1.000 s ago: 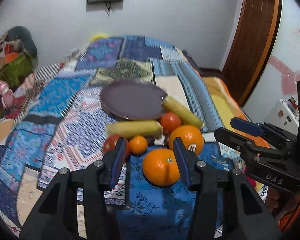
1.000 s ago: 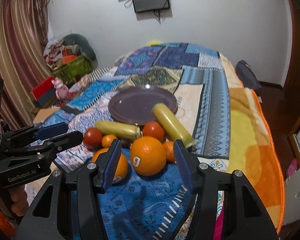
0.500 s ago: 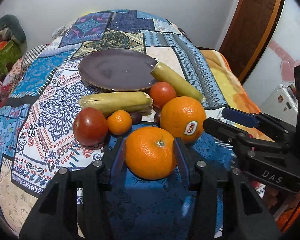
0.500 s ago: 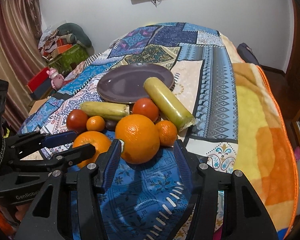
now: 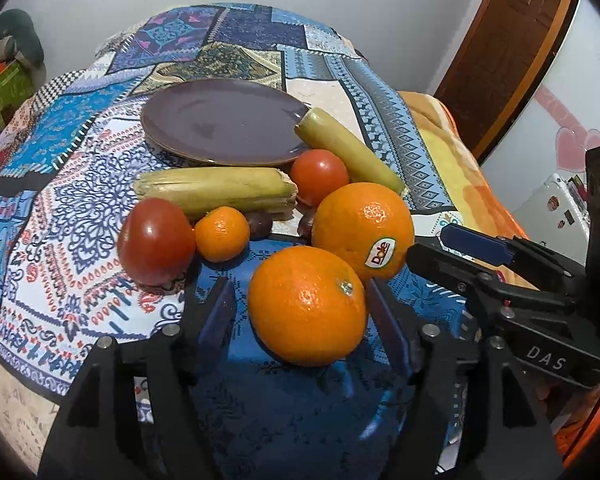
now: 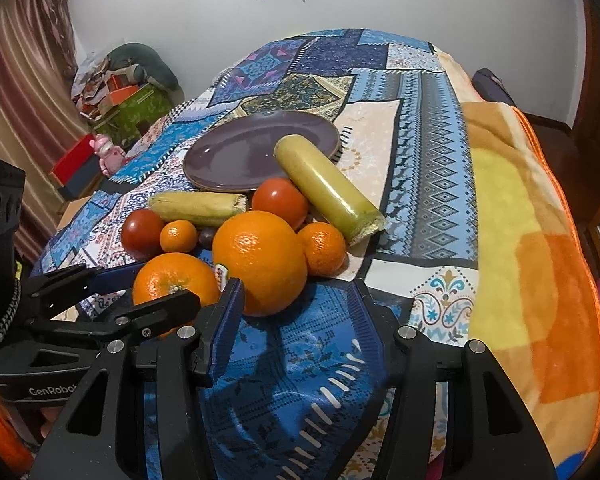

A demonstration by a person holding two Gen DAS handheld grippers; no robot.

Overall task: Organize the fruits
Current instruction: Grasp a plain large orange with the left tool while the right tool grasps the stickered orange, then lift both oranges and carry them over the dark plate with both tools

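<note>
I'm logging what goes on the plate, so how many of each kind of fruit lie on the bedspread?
Large oranges: 2
Small mandarins: 2
Tomatoes: 2
Yellow-green stalk pieces: 2
Small dark fruits, partly hidden: 2
Total: 10

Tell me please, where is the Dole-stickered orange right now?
In the left wrist view, the stickered orange sits right of centre, just behind the plain orange between the open left gripper fingers.
</note>
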